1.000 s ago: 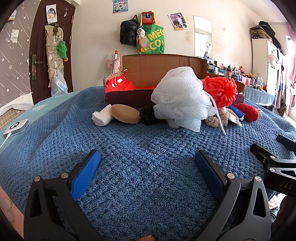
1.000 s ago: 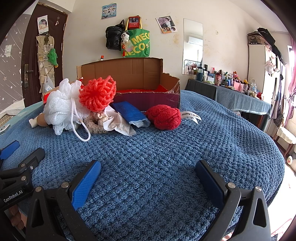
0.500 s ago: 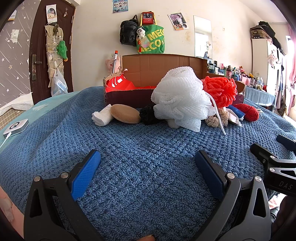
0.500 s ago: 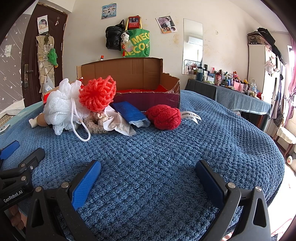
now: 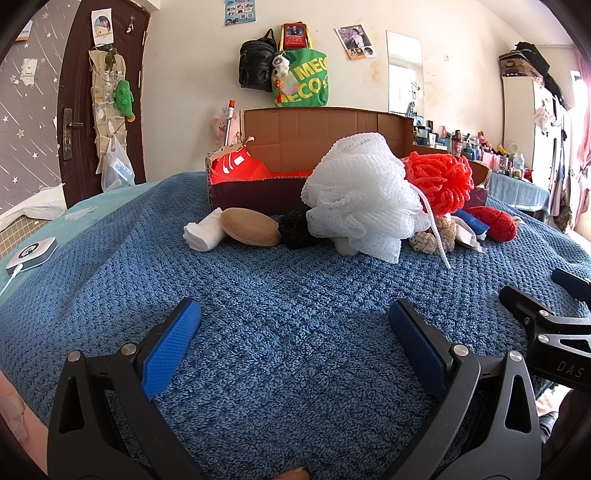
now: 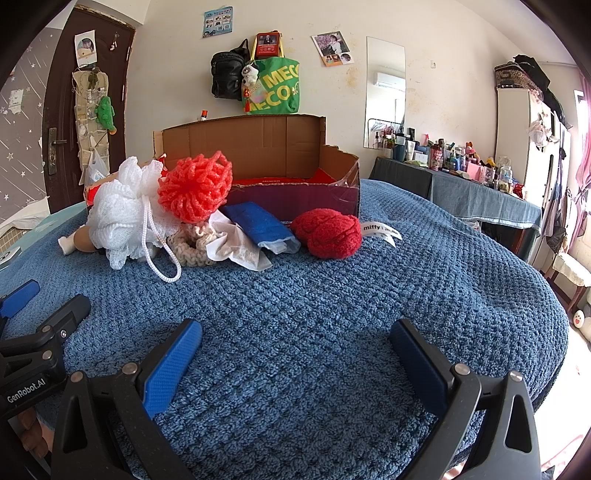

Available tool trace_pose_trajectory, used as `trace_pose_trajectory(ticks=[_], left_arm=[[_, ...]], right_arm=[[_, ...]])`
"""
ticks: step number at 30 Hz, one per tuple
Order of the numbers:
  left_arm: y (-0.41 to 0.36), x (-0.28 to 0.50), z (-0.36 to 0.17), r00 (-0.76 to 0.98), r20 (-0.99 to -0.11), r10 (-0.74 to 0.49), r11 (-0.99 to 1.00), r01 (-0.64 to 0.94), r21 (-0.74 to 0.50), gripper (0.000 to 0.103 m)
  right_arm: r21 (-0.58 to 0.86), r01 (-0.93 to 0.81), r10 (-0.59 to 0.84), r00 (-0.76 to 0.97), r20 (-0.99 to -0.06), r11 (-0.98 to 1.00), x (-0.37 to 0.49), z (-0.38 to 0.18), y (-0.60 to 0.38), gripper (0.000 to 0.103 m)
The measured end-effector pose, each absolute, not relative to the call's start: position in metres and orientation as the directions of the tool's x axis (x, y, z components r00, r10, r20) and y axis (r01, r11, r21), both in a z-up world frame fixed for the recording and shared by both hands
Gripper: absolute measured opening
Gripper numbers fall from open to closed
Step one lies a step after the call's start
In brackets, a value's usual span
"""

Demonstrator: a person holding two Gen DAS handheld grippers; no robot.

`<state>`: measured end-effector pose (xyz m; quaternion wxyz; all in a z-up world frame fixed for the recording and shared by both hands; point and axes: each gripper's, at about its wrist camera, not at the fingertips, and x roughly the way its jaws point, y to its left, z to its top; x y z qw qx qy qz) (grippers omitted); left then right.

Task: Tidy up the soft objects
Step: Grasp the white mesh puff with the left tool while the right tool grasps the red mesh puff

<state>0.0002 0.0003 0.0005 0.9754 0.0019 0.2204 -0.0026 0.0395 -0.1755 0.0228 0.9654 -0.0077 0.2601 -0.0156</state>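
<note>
Blue blanket (image 6: 332, 314) carries cardboard box (image 6: 258, 147); soft things (image 5: 362, 206) heaped before it.

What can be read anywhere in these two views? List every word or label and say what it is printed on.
"MEC" over "ECO", partly cut off: green tote bag on the wall.
"GenRobot.AI": body of the left gripper, seen from the right wrist view.
"DAS", cut off: body of the right gripper, seen from the left wrist view.
"miffy", the rest blurred: white tag beside the red knitted piece.
Wall poster, photos and bottle labels: too small to read.
</note>
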Motion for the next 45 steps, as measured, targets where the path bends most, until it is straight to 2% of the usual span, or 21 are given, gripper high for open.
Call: trace_pose_trajectory(ticks=[8, 20, 31, 39, 44, 45], left_arm=[[-0.006, 0.005, 0.021, 0.910, -0.414, -0.002, 1.000, 0.009, 0.015, 0.103], [0.005, 0.024, 0.059, 0.921, -0.389, -0.030, 0.999, 0.038, 0.014, 0.103], [0.003, 0.053, 0.078, 0.900, -0.416, -0.129, 0.990, 0.143, 0.005, 0.103], [0.001, 0.075, 0.081, 0.836, -0.486, -0.255, 0.964, 0.258, -0.063, 0.103], [-0.006, 0.086, 0.079, 0.796, -0.523, -0.304, 0.948, 0.310, -0.078, 0.102], [-0.009, 0.088, 0.077, 0.789, -0.532, -0.308, 0.945, 0.317, -0.078, 0.099]], right_arm=[[-0.006, 0.008, -0.010, 0.865, -0.501, 1.000, 0.049, 0.040, -0.180, 0.103], [-0.015, -0.033, 0.023, 0.899, -0.438, 0.999, 0.074, 0.085, -0.174, 0.103], [0.103, -0.194, 0.219, 0.872, -0.439, 0.976, 0.113, 0.112, -0.180, 0.103], [0.251, -0.325, 0.409, 0.779, -0.476, 0.912, 0.143, 0.116, -0.185, 0.103], [0.258, -0.376, 0.456, 0.726, -0.514, 0.890, 0.155, 0.109, -0.178, 0.090], [0.269, -0.383, 0.468, 0.713, -0.521, 0.883, 0.157, 0.107, -0.178, 0.085]])
